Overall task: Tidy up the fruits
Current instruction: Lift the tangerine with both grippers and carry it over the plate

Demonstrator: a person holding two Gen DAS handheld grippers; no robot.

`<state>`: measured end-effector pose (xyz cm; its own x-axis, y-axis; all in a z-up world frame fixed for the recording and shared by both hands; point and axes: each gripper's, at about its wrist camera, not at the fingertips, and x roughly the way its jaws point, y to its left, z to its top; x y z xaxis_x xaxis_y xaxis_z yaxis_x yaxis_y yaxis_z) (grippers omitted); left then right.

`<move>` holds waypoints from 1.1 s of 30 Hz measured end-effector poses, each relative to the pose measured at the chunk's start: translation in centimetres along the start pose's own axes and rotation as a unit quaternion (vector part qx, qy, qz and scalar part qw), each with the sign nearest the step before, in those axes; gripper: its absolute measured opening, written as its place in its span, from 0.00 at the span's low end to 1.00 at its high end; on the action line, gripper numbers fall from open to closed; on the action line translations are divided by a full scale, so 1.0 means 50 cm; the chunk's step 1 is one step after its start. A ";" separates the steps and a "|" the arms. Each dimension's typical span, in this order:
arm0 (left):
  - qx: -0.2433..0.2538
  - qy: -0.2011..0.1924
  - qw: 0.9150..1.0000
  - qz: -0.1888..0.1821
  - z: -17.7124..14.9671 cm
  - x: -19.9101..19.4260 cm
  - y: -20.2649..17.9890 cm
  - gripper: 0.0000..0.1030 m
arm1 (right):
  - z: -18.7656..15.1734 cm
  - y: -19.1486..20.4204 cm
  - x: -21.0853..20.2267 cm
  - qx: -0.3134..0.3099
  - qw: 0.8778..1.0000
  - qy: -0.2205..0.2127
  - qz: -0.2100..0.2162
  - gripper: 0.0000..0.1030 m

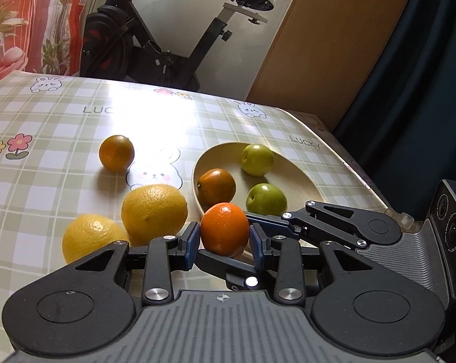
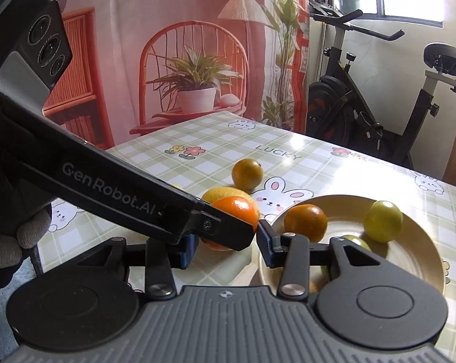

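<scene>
left tongs closed around a bright orange, blue pads against both sides, low over the checked worktop just beside the near rim of a cream plate. right tongs parted at medium width, holding nothing, almost touching the left tool beside that fruit. on the plate: a darker orange and two green fruits. loose on the worktop: two lemons and another dark orange. likely trouble: round, smooth peel slipping from the pads on release and rolling away; the two tools knocking together; a nudged lemon rolling toward the edge. hard to tell: whether the held orange rests on the worktop or hangs clear, its underside hidden by the tongs. in the right view, the left tool hides most of the lemons and the nearer green fruit sits half behind the linkage.
</scene>
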<state>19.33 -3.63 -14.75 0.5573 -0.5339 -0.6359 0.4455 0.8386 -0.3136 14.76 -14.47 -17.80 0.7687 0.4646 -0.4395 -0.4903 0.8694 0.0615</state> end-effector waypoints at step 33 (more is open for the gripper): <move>0.084 0.063 0.994 -0.022 0.123 0.294 -0.175 0.37 | -0.056 -0.252 -0.011 0.096 0.988 -0.011 -0.123 0.43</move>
<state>27.95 -19.48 -17.02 0.4472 -0.5435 -0.7104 0.5839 0.7790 -0.2284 19.36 -26.16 -20.84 0.8647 0.2367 -0.4430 -0.2018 0.9714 0.1252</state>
